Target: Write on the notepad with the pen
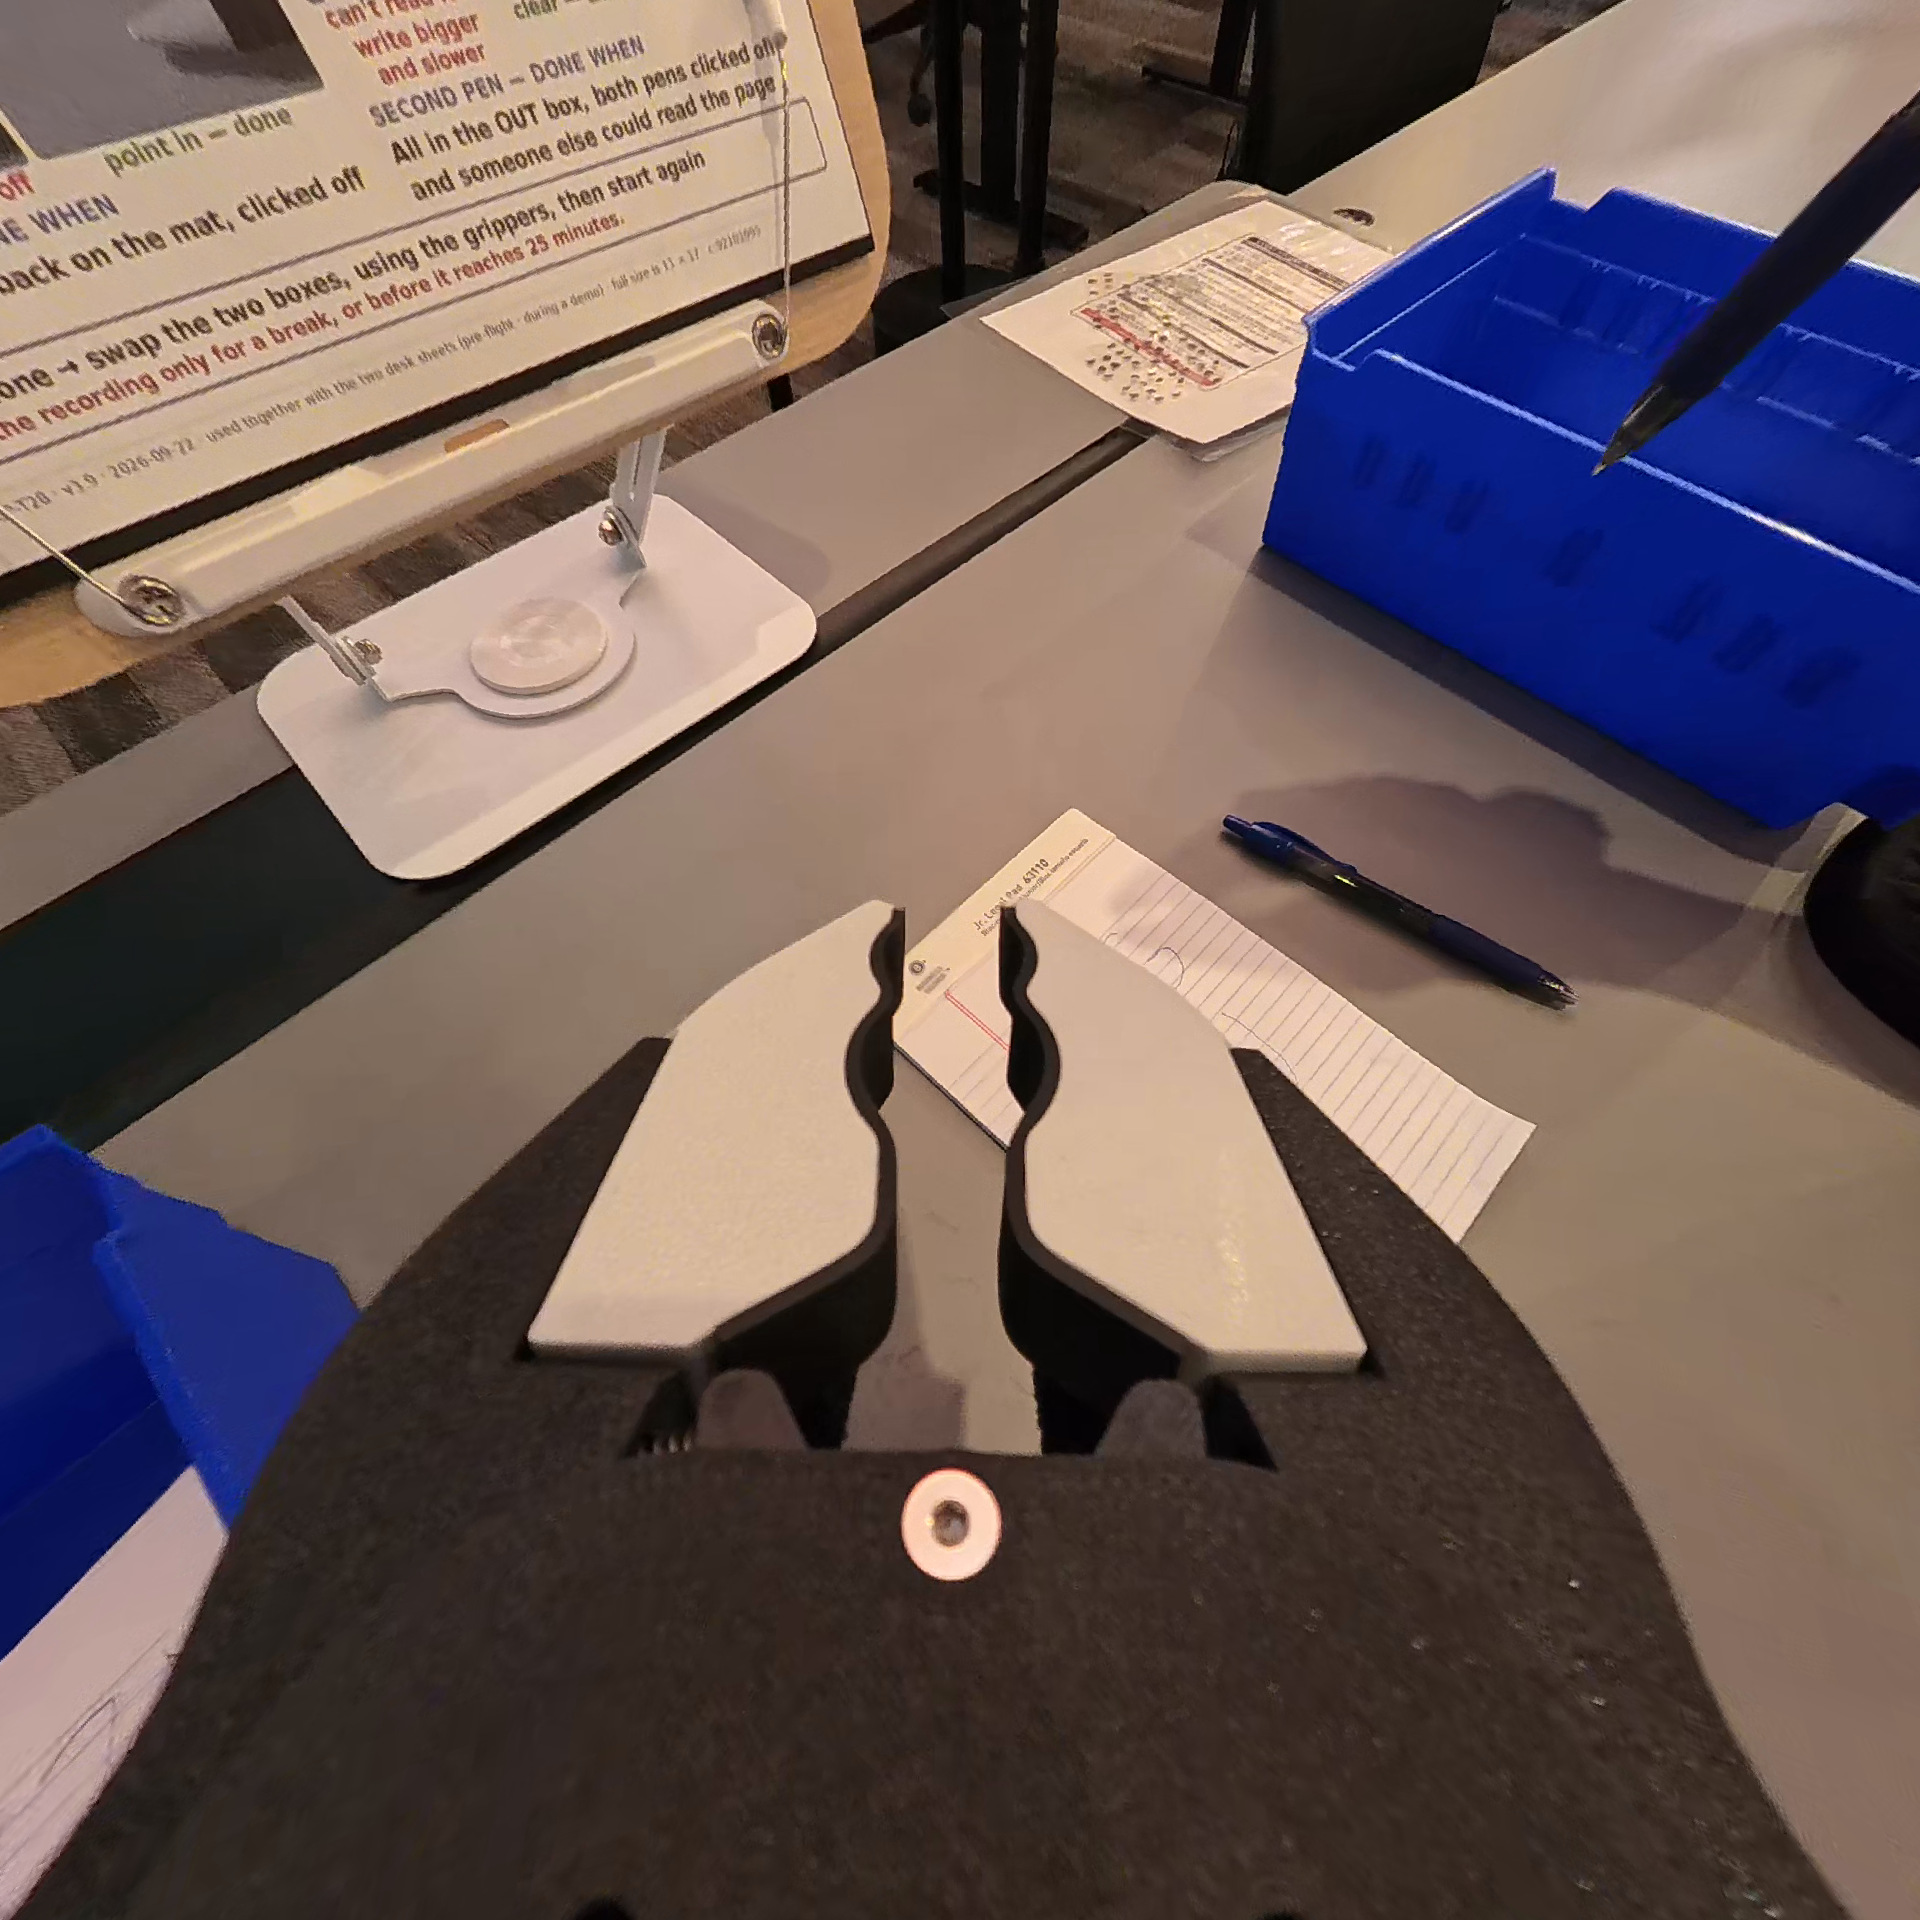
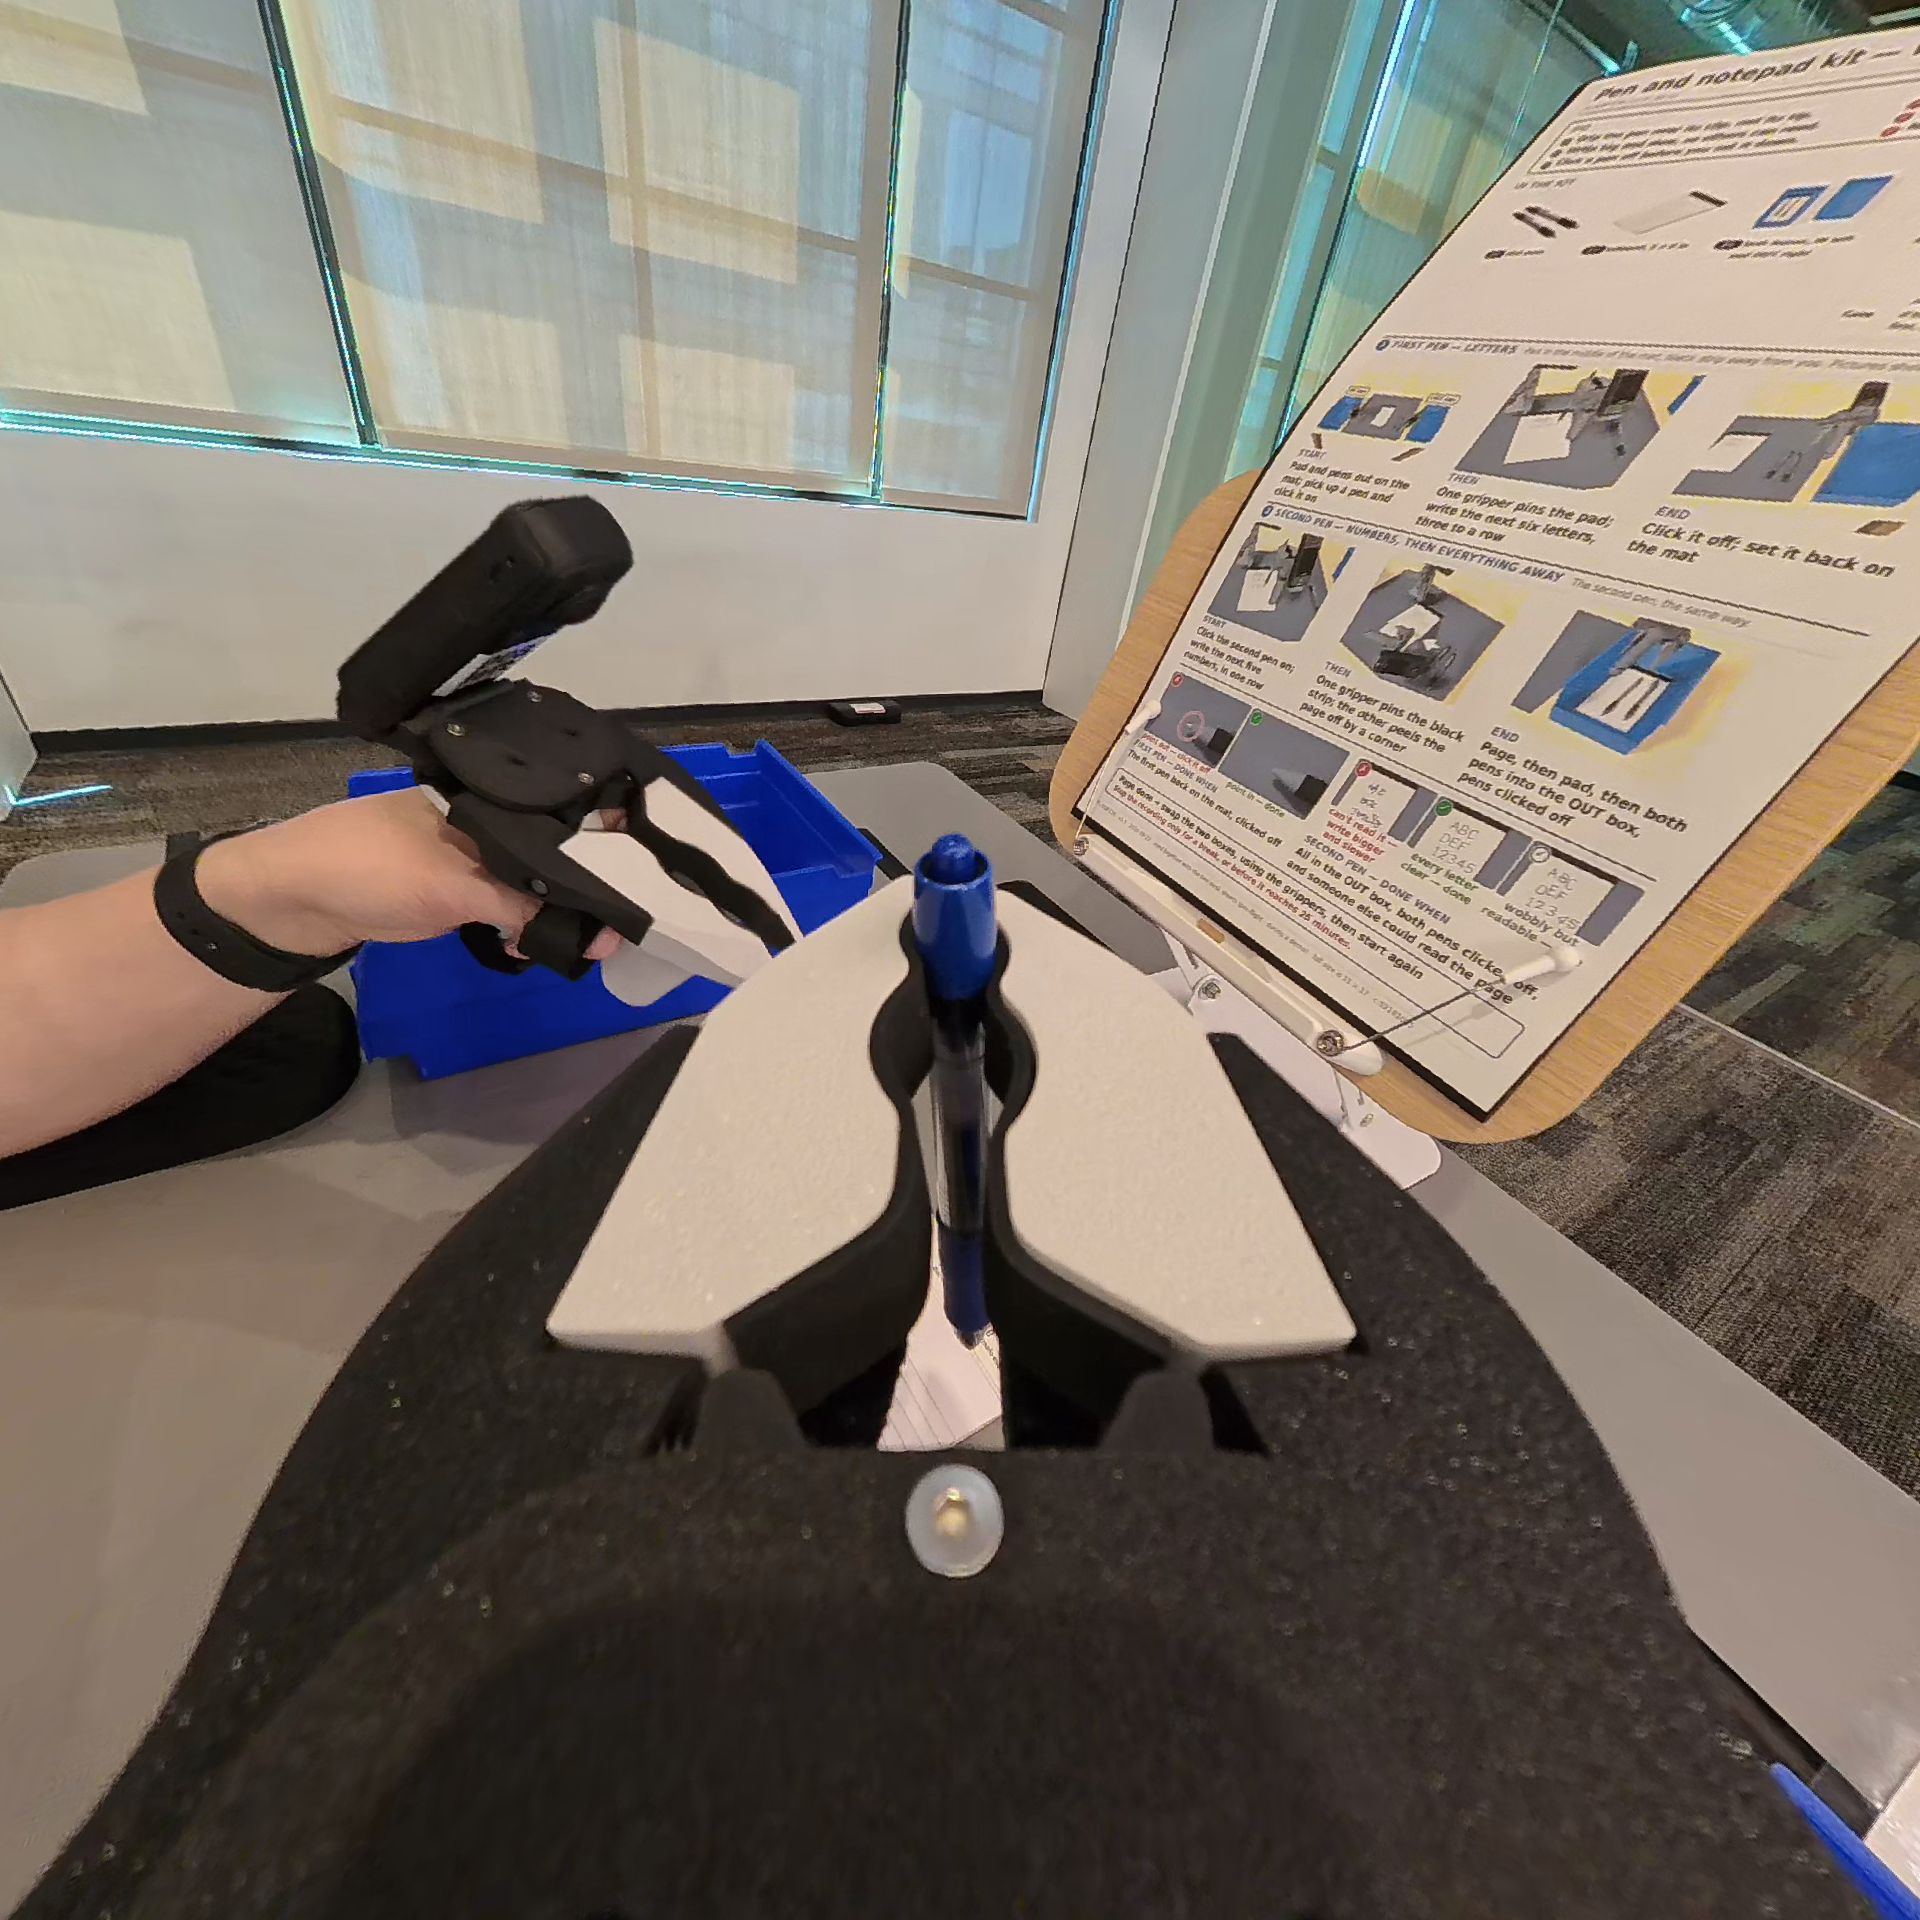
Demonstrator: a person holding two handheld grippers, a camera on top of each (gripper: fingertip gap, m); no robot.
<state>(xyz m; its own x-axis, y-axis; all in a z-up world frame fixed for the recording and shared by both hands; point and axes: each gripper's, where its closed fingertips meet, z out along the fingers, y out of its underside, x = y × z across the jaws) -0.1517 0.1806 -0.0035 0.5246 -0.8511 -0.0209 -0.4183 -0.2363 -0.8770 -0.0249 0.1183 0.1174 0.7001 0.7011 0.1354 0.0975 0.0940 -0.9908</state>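
A lined notepad (image 1: 1299, 1029) with a few ink marks lies on the grey table (image 1: 1039, 675). My left gripper (image 1: 951, 920) hovers over its top left corner, jaws a narrow gap apart and empty. It also shows in the right wrist view (image 2: 717, 935), held by a hand. My right gripper (image 2: 951, 920) is shut on a blue pen (image 2: 954, 904), held upright with its clicker end up and its tip over the lined paper (image 2: 935, 1397). That pen (image 1: 1766, 270) shows at the top right of the left wrist view. A second blue pen (image 1: 1392, 904) lies right of the notepad.
One blue bin (image 1: 1558, 540) stands at the right and another (image 1: 104, 1299) at the near left. An instruction board (image 1: 416, 208) on a white stand (image 1: 540, 717) is at the back left. A laminated sheet (image 1: 1184, 322) lies at the table's far edge. Spacing between my two grippers at the tips: around 20 cm.
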